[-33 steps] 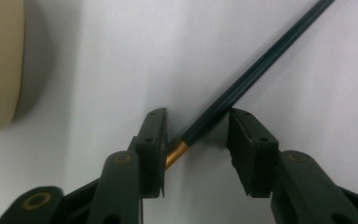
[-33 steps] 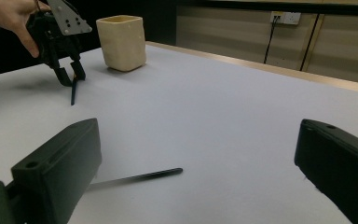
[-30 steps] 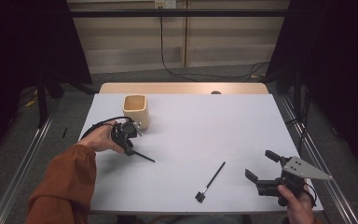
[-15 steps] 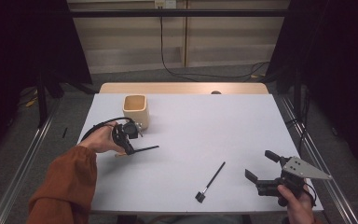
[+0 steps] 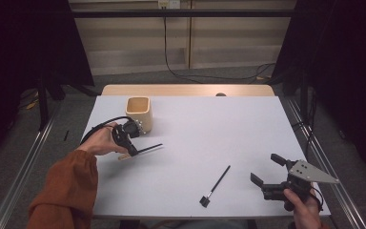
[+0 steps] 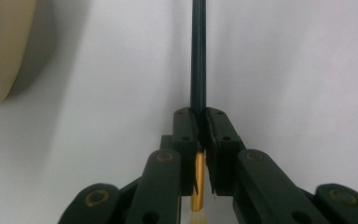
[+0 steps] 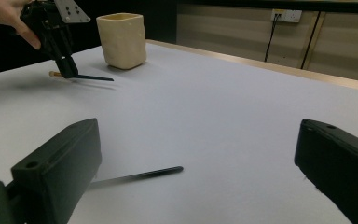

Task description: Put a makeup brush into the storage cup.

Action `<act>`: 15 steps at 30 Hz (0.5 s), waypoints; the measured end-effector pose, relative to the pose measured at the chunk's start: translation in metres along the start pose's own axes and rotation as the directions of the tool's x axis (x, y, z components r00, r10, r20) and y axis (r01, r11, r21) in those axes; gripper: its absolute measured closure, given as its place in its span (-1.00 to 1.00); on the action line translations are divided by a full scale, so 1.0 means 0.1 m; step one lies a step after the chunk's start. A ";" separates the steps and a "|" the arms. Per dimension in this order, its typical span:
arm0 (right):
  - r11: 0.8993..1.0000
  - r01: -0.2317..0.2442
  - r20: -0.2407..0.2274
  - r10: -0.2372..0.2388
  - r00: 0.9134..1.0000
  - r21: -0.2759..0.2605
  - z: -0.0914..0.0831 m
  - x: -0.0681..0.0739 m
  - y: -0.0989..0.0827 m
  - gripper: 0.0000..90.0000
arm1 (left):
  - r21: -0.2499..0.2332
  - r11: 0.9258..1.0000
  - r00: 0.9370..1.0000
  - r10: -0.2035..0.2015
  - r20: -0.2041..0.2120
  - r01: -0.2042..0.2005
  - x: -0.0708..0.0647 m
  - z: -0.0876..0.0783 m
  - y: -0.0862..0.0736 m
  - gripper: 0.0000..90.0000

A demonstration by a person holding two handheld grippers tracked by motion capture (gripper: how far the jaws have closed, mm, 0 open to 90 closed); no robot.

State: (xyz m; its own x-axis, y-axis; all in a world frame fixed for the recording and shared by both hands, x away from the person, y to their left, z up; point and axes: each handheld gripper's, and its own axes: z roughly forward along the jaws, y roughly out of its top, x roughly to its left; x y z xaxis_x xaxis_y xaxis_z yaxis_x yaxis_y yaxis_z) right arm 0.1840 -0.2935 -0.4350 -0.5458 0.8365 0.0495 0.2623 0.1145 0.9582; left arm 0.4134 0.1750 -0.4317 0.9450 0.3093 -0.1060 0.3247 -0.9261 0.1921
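Observation:
My left gripper (image 5: pixel 132 151) is shut on a thin brush (image 5: pixel 147 148) with a dark handle and a gold ferrule (image 6: pixel 197 182). It holds the brush about level, just over the white table, and the handle (image 6: pixel 198 56) points away past the fingertips. A cream cup (image 5: pixel 138 112) stands upright just behind that gripper. A second dark brush (image 5: pixel 217 183) lies flat on the table at the near middle. My right gripper (image 5: pixel 267 170) stands open to the right of it, near the front edge, with nothing between its jaws. The right gripper view shows the left gripper (image 7: pixel 67 70), the cup (image 7: pixel 121 39) and the lying brush (image 7: pixel 140 175).
The white table top (image 5: pixel 219 129) has a wooden strip (image 5: pixel 186 89) along its far edge. Metal rails (image 5: pixel 24 167) run along both sides of the table. Cables lie on the floor beyond the table. An orange sleeve (image 5: pixel 66 191) comes in at the near left.
The brush at my left gripper has swung from pointing toward the near right to pointing right and about level. The left hand shifted slightly; the right gripper kept still.

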 end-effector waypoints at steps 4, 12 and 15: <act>1.000 -0.003 -0.001 0.003 1.000 0.000 0.00 0.00 0.00 -1.00 | -0.054 0.997 0.998 -0.052 0.022 0.053 0.00 -0.04 -0.04 0.86; 1.000 -0.003 -0.004 0.003 1.000 0.001 0.01 0.00 0.00 -1.00 | -0.164 0.981 0.995 -0.094 0.040 0.099 -0.01 -0.20 -0.20 0.86; 1.000 -0.004 -0.003 0.004 1.000 0.000 0.01 0.00 0.00 -1.00 | -0.216 0.970 0.993 -0.108 0.040 0.114 -0.02 -0.25 -0.24 0.86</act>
State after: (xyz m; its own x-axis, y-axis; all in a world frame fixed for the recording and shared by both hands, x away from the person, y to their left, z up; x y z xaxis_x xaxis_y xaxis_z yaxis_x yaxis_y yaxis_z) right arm 0.1844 -0.2929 -0.4351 -0.5471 0.8353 0.0541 0.2645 0.1112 0.9579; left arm 0.4050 0.2019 -0.4122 0.9022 0.3983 -0.1653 0.4309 -0.8161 0.3851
